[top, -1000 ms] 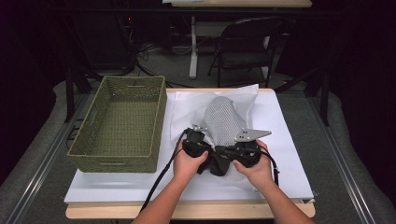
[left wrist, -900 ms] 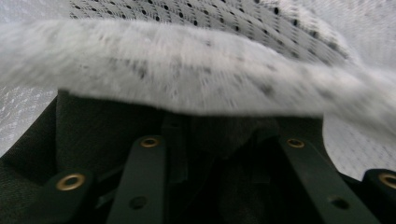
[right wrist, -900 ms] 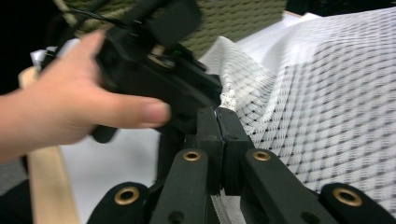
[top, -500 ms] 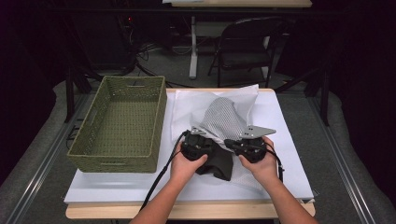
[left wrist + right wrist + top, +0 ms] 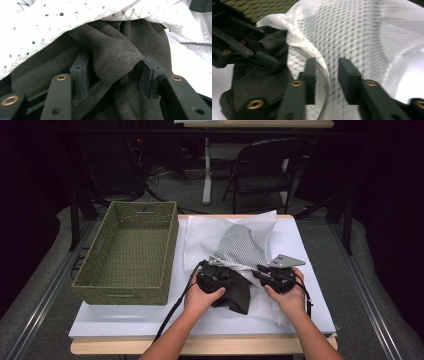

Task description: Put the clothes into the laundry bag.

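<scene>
A white mesh bag (image 5: 240, 247) lies on the white-covered table (image 5: 310, 255). A dark grey cloth (image 5: 239, 294) sticks out of the bag's near opening. My left gripper (image 5: 220, 274) is at that opening. In the left gripper view, my left gripper (image 5: 113, 62) has a thick fold of the dark cloth (image 5: 117, 37) pinched between its jaws, under the bag's white edge (image 5: 37, 25). My right gripper (image 5: 267, 272) sits just to the right. In the right gripper view, my right gripper (image 5: 327, 65) stands open, with the mesh bag's rim (image 5: 317, 57) running along one finger.
An empty green woven basket (image 5: 125, 285) stands on the left side of the table, close to my left hand. A folding chair (image 5: 265, 170) and table legs stand on the floor beyond the far edge. Bare white cover lies to the right of the bag.
Both hands have drawn back toward the near edge and spread apart. More of the dark cloth now lies outside the bag between the two grippers.
</scene>
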